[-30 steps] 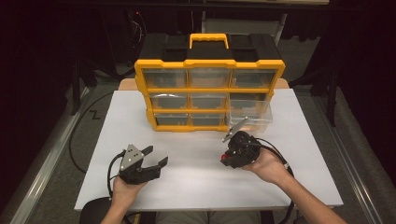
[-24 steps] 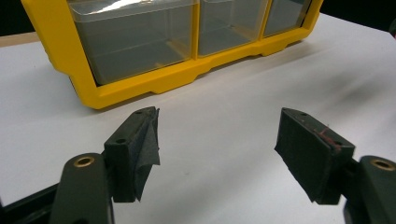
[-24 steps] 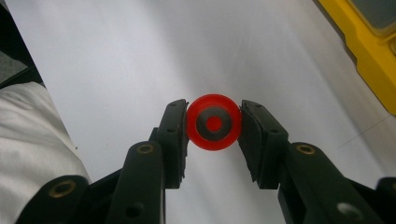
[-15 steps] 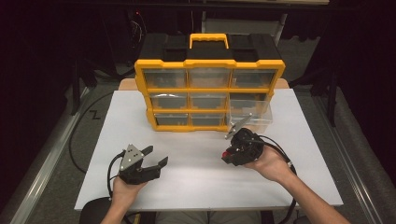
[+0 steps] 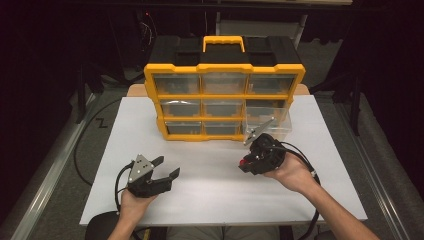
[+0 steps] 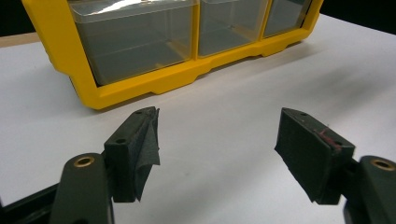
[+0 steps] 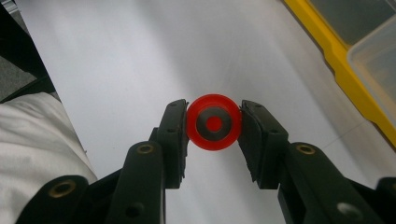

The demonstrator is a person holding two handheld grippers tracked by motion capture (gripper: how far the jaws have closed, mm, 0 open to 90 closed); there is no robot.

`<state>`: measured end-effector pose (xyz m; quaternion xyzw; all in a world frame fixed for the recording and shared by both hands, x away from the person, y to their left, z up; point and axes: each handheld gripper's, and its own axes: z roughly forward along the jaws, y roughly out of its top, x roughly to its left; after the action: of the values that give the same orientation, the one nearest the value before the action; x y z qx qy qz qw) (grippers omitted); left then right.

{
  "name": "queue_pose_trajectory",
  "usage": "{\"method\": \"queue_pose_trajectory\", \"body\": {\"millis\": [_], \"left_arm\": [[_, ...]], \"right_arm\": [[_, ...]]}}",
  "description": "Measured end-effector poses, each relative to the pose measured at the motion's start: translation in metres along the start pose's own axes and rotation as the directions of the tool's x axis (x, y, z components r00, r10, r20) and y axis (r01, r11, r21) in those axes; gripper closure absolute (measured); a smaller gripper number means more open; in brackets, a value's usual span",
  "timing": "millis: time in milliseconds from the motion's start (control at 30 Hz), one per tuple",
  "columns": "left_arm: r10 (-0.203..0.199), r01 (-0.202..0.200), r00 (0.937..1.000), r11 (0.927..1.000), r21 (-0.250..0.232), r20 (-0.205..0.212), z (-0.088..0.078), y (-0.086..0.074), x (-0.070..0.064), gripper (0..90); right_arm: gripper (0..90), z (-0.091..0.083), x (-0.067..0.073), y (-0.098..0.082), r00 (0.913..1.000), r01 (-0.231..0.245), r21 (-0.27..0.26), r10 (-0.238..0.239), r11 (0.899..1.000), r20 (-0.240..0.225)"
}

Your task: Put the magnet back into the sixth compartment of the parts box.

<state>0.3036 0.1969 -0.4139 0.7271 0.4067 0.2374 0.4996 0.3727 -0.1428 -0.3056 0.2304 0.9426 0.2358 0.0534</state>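
A yellow organiser point(image 5: 224, 102) with clear drawers stands at the back of the white table point(image 5: 215, 180). Its bottom-right drawer point(image 5: 267, 122) is pulled out. My right gripper point(image 5: 244, 165) hovers just in front of that drawer, shut on a small red round piece point(image 7: 214, 122) with a grey ring and red centre. The piece sits squarely between both pads point(image 7: 173, 135). My left gripper point(image 5: 166, 168) is at the front left of the table, open and holding nothing. Its jaws face the organiser's bottom-left drawer point(image 6: 135, 39).
A black case with a yellow handle point(image 5: 223, 44) rests behind the organiser. Cables point(image 5: 300, 155) trail from both grippers. A white sleeve point(image 7: 37, 140) appears at the left of the right gripper view. Dark floor surrounds the table.
The right gripper with the red piece has drifted slightly right and back, staying near the pulled-out drawer. The left gripper has not moved.
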Motion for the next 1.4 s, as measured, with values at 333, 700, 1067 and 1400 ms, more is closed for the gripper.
{"method": "queue_pose_trajectory", "body": {"millis": [333, 700, 1067, 1400], "left_arm": [[-0.002, 0.002, 1.0, 1.0, -0.002, 0.001, 0.0, 0.0, 0.0, 29.7], [-0.001, 0.001, 1.0, 1.0, -0.003, 0.001, 0.0, 0.0, 0.0, 29.7], [0.0, 0.0, 1.0, 1.0, -0.002, 0.003, 0.0, 0.0, 0.0, 29.6], [-0.002, 0.002, 1.0, 1.0, -0.001, 0.001, 0.0, 0.0, 0.0, 29.6]], "right_arm": [[65.0, -0.009, -0.001, 0.003, 1.0, 0.004, -0.018, -0.004, 1.0, 0.002], [65.0, -0.019, -0.002, 0.006, 1.0, 0.007, -0.038, -0.007, 0.999, 0.003], [65.1, -0.03, -0.003, 0.009, 0.9999, 0.013, -0.065, -0.013, 0.998, 0.001], [65.1, -0.038, -0.004, 0.013, 0.9999, 0.017, -0.084, -0.017, 0.996, 0.002]]}}
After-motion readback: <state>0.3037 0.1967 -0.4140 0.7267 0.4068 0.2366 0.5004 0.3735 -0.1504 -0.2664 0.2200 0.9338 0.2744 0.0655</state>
